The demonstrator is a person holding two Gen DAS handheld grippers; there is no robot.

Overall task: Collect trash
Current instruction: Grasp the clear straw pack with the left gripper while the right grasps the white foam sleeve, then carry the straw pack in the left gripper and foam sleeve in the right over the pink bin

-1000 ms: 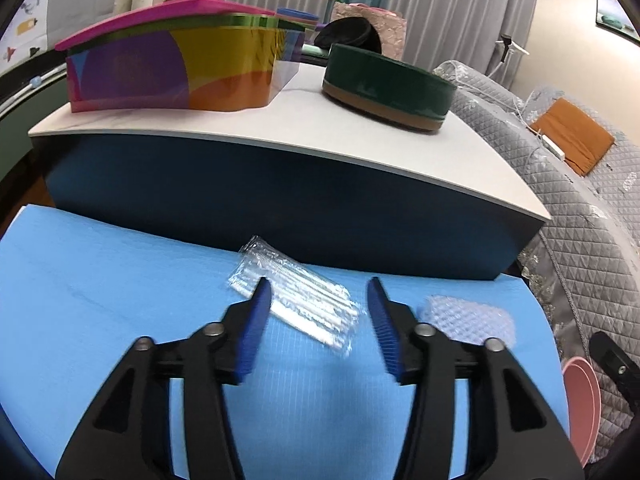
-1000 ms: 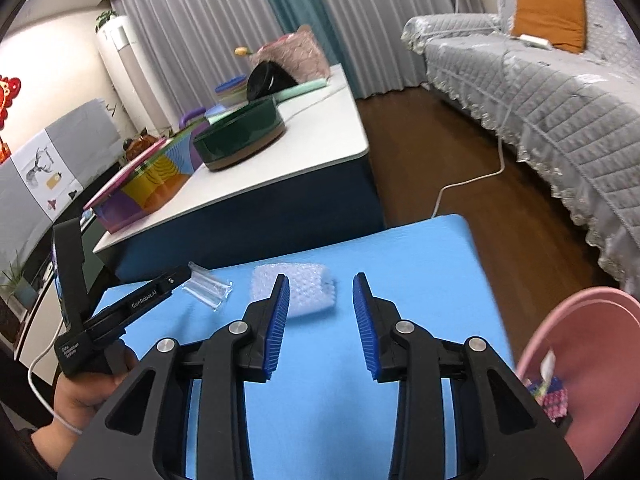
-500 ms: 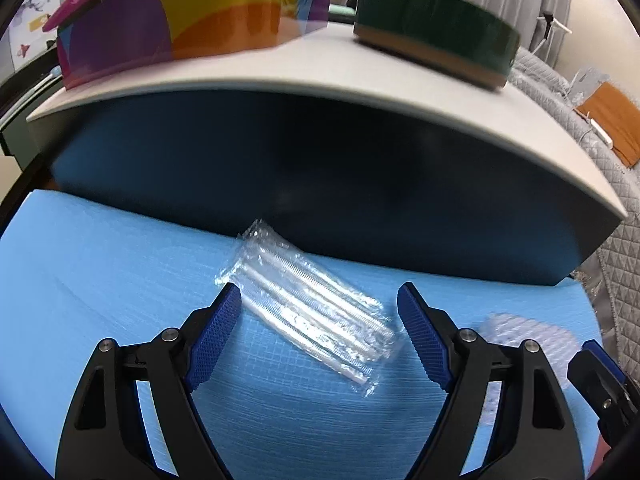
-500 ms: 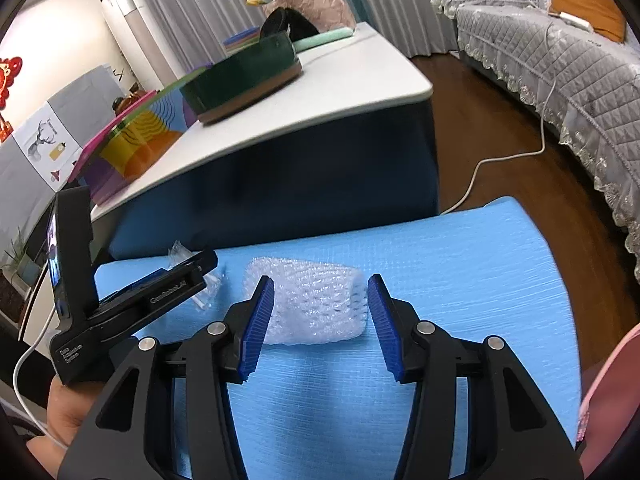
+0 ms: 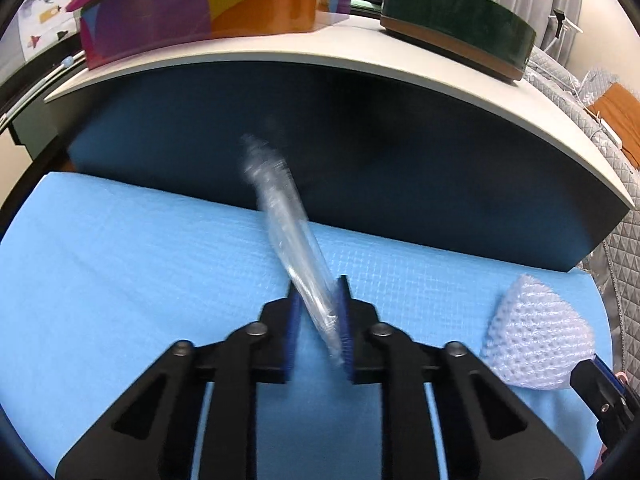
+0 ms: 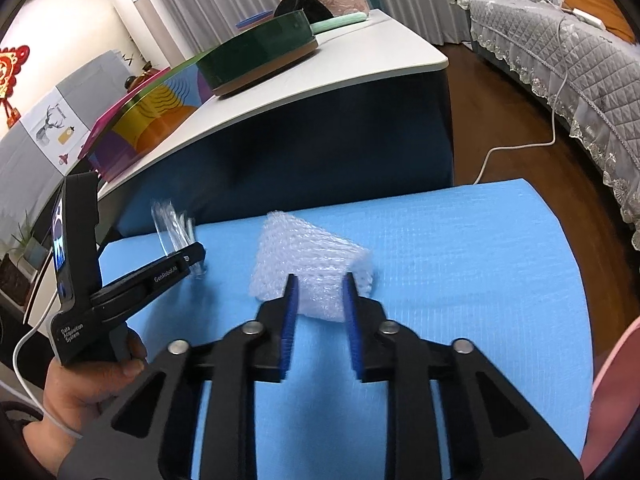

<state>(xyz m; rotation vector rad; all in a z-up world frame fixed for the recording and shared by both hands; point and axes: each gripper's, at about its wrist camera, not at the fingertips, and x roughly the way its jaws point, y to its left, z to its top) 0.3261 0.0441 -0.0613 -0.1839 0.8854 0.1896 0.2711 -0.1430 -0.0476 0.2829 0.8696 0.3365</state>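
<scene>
Left wrist: left tool [image 5: 318, 312] pinches plastic sleeve [image 5: 288, 220]; right tool [image 6: 318, 304] pinches bubble wrap [image 6: 308, 264].

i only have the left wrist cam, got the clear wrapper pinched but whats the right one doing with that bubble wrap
Observer: The right gripper is shut on the bubble wrap, pinching its near edge between the blue pads.
Operator: is it off the mat
Observer: Its far end sticks up in a peak; whether the bottom has left the blue mat I cannot tell.
Operator: where does the trash go, cant see a bin
Observer: A pink rim, maybe a bin, shows at the right edge of the right wrist view, past the mat's right side.
Operator: my wrapper look ok from there
Observer: Yes, the clear wrapper stands up out of the left gripper, above the mat.
</scene>
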